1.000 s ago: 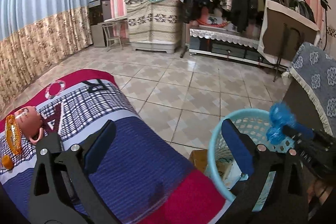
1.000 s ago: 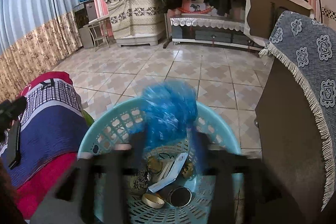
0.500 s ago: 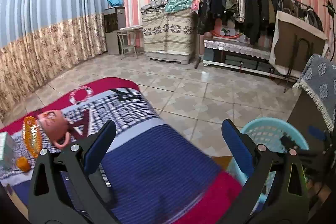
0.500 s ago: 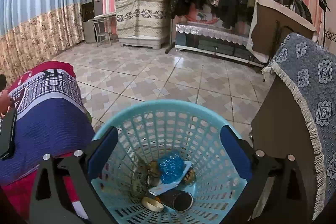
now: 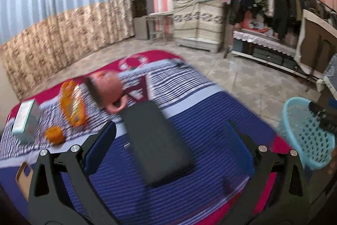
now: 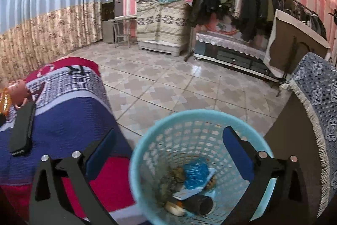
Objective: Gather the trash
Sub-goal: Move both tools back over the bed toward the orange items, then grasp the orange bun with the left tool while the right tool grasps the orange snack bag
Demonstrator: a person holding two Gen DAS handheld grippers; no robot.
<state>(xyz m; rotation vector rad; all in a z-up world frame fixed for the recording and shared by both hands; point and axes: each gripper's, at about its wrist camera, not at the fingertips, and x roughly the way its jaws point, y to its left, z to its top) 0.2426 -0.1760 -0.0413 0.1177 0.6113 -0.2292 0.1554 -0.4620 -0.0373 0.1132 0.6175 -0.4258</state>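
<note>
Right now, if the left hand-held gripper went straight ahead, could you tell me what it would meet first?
Most likely the black case lying on the striped blanket, directly between its open fingers; depth is blurred.

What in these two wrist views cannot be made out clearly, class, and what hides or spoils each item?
- Orange wrapper and pink cup, left wrist view: motion blur smears any print or detail.
- Brown object, left wrist view: mostly hidden behind the left gripper.
- Trash under the blue bag in the basket, right wrist view: overlapping, blurred, unidentifiable.
- Right gripper: open, empty.
</note>
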